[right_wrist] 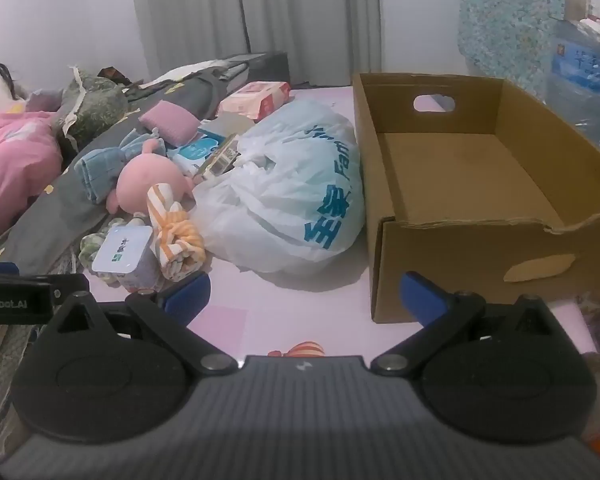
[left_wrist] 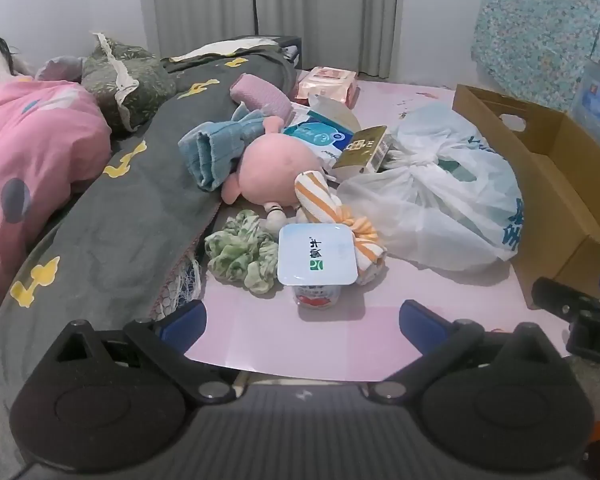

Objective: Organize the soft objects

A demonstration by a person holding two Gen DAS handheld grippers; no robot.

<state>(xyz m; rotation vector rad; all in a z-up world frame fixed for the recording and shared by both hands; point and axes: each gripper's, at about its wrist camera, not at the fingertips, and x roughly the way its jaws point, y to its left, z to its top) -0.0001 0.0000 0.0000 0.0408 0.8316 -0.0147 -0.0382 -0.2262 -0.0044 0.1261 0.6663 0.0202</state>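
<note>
A pink plush toy (left_wrist: 274, 174) (right_wrist: 148, 184) lies on the pink tabletop (left_wrist: 300, 344) beside a blue cloth (left_wrist: 214, 150), a mauve pad (left_wrist: 262, 96), an orange-striped cloth (left_wrist: 332, 216) (right_wrist: 176, 232) and a green scrunchie (left_wrist: 240, 256). A yogurt cup (left_wrist: 317, 264) (right_wrist: 126, 258) stands in front of them. My left gripper (left_wrist: 302, 320) hangs open just short of the cup, nothing between its fingers. My right gripper (right_wrist: 304, 296) is open over bare table between the white plastic bag (right_wrist: 292, 192) (left_wrist: 432, 192) and the empty cardboard box (right_wrist: 472, 184) (left_wrist: 540, 184).
A grey quilt (left_wrist: 132, 208) and pink bedding (left_wrist: 32, 148) lie left. A wipes pack (left_wrist: 328, 82) (right_wrist: 256, 100), a gold box (left_wrist: 364, 150) and a blue-white carton (left_wrist: 320, 134) sit behind the toys. A water jug (right_wrist: 584, 84) stands back right. An orange-striped item (right_wrist: 304, 349) peeks out by the near edge.
</note>
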